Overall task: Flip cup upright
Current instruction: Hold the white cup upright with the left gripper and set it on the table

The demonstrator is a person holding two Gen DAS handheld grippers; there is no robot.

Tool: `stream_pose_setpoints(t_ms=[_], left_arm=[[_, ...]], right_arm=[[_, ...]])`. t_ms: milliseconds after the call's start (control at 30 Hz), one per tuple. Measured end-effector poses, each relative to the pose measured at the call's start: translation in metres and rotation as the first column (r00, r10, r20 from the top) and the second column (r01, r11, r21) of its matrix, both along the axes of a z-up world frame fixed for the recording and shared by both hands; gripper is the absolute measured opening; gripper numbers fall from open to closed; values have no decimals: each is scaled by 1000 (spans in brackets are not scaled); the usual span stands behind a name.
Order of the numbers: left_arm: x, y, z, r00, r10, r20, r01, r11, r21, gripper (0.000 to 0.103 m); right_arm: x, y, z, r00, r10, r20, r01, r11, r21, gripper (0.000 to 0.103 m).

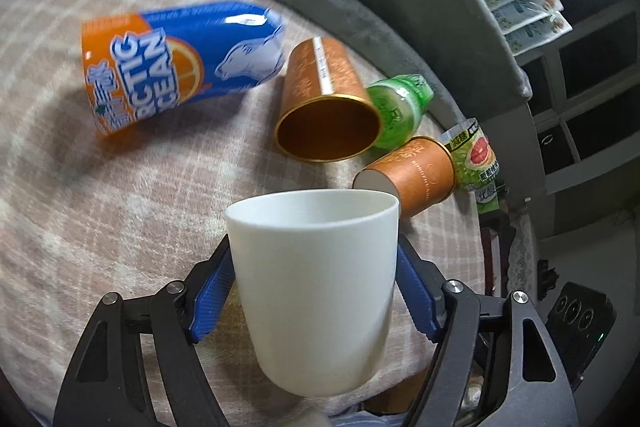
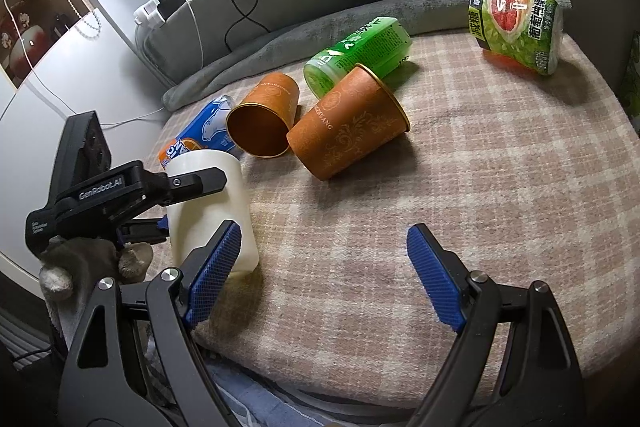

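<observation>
**remote_op:** I'm looking at the left wrist view and the white cup (image 1: 316, 291) is filling the lower middle of the frame, mouth up. The left tongs (image 1: 314, 287) are closing on its side wall, one blue pad (image 1: 212, 297) on each flank about halfway up the body. In the right wrist view the same cup (image 2: 210, 211) is sitting at the left edge, base down on or just above the checked blanket (image 2: 480, 207); I can't tell if it's actually touching.

**benchwatcher:** What's the right one doing?

**remote_op:** The right tongs (image 2: 324, 277) are hanging wide open in the lower middle of their own view, holding nothing, just blanket between the pads.

**benchwatcher:** How's the cup handling?

**remote_op:** I'm guessing it's light, stiff plastic or ceramic, with a smooth, slightly tapered wall, so it could be sliding downward out of the pads if I'm squeezing too softly. Mid-body looks like the right spot, since the rim would be pinching unevenly. The blanket is soft, so it may be wobbling once I'm letting go.

**benchwatcher:** Anything crowding it?

**remote_op:** Two orange cups are lying on their sides above it, an open one (image 1: 328, 107) at centre and another (image 1: 412, 173) to the right, plus a blue-orange can (image 1: 180, 59) at upper left and a green bottle (image 1: 400, 111). All apart from the white cup.
</observation>
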State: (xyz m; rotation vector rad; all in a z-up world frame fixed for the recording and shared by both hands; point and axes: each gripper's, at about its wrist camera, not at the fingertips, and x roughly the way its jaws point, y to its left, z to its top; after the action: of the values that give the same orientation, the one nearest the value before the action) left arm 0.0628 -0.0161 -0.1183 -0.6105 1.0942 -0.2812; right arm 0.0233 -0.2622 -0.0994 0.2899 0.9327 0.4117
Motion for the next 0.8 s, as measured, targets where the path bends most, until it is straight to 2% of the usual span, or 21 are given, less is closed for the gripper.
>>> stream_pose_setpoints(t_ms=[267, 600, 800], left_arm=[[-7, -11, 18, 992, -35, 119, 21, 993, 114, 75], [-10, -17, 26, 983, -53, 176, 19, 982, 190, 75], [-12, -21, 30, 973, -68, 219, 12, 968, 251, 74]], right_arm=[[1, 3, 3, 1000, -2, 8, 2, 1000, -6, 87], [1, 0, 4, 1000, -10, 10, 10, 1000, -6, 87], [-1, 1, 6, 999, -26, 40, 28, 998, -51, 87]])
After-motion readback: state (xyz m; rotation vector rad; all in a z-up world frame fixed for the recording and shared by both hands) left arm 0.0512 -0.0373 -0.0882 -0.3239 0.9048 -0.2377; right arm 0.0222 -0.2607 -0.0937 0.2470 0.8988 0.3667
